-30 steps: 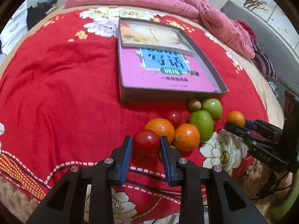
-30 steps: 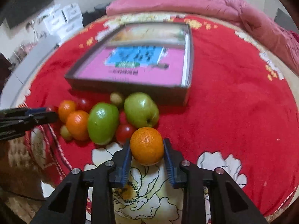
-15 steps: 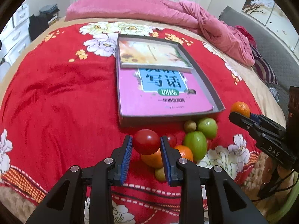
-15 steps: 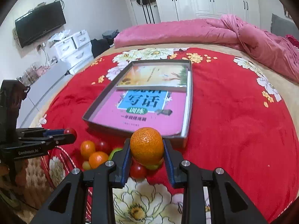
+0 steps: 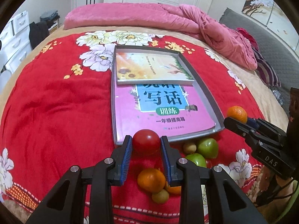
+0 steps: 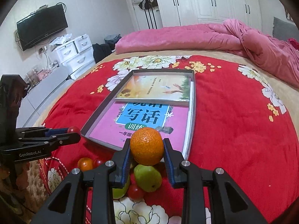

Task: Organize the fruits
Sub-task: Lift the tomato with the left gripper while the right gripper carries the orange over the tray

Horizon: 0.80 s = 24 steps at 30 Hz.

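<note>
My left gripper point(image 5: 146, 143) is shut on a red tomato point(image 5: 146, 141), held in the air just before the near edge of the grey tray point(image 5: 209, 97). My right gripper point(image 6: 146, 146) is shut on an orange point(image 6: 146, 146), also lifted, near the tray's point(image 6: 193, 100) front corner. On the red bedspread below lie the other fruits: two green apples point(image 5: 208, 147), an orange point(image 5: 151, 180), a small yellowish fruit point(image 5: 160, 196) and small red tomatoes point(image 6: 135, 191). The right gripper with its orange point(image 5: 237, 113) shows at the right in the left wrist view.
The tray holds a pink book point(image 5: 158, 108) and a yellow-covered book point(image 5: 151, 68) on top of it. A pink quilt point(image 5: 168, 18) lies along the far side of the bed. White drawers point(image 6: 76, 52) and a television point(image 6: 42, 26) stand by the left wall.
Both grippers have risen off the fruit pile with their fruit, and both views have tilted up so the tray and the room show more fully.
</note>
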Motion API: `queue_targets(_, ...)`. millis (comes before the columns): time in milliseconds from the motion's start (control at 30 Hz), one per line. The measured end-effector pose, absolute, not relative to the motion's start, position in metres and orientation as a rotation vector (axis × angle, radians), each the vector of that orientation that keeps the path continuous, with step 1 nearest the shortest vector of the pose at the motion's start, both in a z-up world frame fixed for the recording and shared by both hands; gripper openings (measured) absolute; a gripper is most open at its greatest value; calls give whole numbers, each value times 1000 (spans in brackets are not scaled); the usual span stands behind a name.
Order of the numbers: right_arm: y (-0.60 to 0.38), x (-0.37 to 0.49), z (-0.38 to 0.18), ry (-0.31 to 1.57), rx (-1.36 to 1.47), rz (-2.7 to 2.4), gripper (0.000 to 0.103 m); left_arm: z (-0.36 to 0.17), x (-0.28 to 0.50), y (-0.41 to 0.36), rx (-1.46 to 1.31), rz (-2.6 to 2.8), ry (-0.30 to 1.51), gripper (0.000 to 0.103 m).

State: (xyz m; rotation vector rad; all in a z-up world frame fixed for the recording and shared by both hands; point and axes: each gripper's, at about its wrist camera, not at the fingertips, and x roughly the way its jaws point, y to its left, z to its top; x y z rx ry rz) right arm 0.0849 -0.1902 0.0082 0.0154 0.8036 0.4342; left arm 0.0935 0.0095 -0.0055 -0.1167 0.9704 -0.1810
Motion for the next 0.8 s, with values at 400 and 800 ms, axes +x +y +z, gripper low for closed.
queue_targets(400,-192,100,-1,822,19,418,32,-17,117,0,-108,-174,976,31)
queue_targets(800,-188,118,-19,870,-28,384,32,-38,134,-2,-73,-164,993,31)
